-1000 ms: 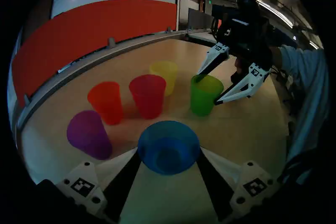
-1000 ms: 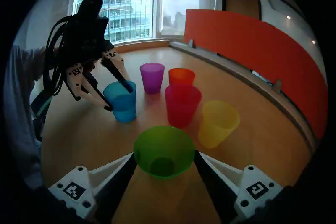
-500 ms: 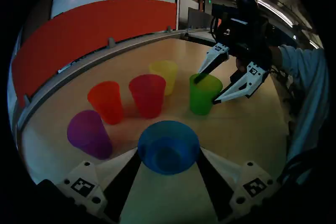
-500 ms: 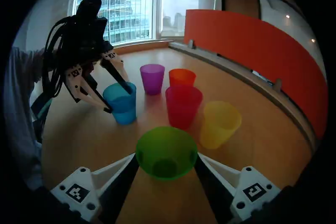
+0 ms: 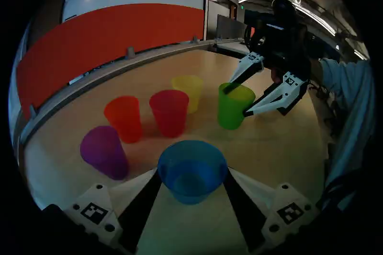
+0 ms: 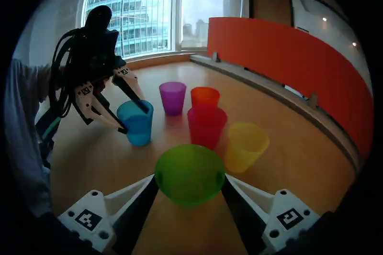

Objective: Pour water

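Water (image 5: 190, 188) is seen low in the blue cup (image 5: 210, 166), which is pinched between the fingers of the left gripper (image 5: 192, 172), one finger pressed on each side of its wall. The cup is held upright at the table's near side; whether it is lifted or resting cannot be told. The green cup (image 6: 189, 193), apparently empty, is pinched likewise by the right gripper (image 6: 190, 178) and is well apart from the blue one. Farther off, toward the table (image 5: 268, 140) edge under the orange panel, purple (image 5: 103, 152), orange (image 5: 124, 117), red (image 5: 168, 111) and yellow (image 5: 188, 91) cups are stood in a loose row.

Pouring into the green cup is judged to be the step in hand. The blue rim is best brought just above the green mouth before any tilt is begun. The tilt should be made slowly. The green cup should be held level. Neither thin wall should be squeezed hard, lest it buckle and spill.
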{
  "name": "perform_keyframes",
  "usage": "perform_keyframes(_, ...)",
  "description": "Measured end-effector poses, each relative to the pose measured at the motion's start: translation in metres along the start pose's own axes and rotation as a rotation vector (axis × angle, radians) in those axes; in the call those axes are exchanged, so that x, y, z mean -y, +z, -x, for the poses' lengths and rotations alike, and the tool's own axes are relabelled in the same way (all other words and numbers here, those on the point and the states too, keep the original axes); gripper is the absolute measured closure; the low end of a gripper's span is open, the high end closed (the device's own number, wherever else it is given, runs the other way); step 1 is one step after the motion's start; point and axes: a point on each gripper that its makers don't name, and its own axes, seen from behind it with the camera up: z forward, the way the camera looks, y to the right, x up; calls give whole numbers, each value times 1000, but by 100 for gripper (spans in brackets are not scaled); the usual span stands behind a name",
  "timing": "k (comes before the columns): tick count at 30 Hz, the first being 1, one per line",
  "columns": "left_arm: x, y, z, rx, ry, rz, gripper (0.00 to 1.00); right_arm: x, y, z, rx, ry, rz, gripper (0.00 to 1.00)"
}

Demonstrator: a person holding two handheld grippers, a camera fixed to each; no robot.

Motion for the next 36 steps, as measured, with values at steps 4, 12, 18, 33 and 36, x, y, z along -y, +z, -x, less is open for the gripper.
perform_keyframes(4, 0, -8, -10, -37, -16, -14, 14, 0, -8, -10, -28, 4, 9, 9)
perform_keyframes(12, 2, -25, -40, -121, -26, -55, 14, -3, -25, -32, -90, 6, 40, 9)
perform_keyframes(18, 2, -38, -63, -187, -35, -75, 14, -3, -38, -52, -143, -2, 59, 8)
perform_keyframes(33, -1, -67, -100, -300, -23, -106, 14, -4, -62, -101, -298, -25, 121, 8)
perform_keyframes(36, -1, -70, -106, -318, -20, -111, 14, -2, -65, -110, -329, -35, 127, 8)
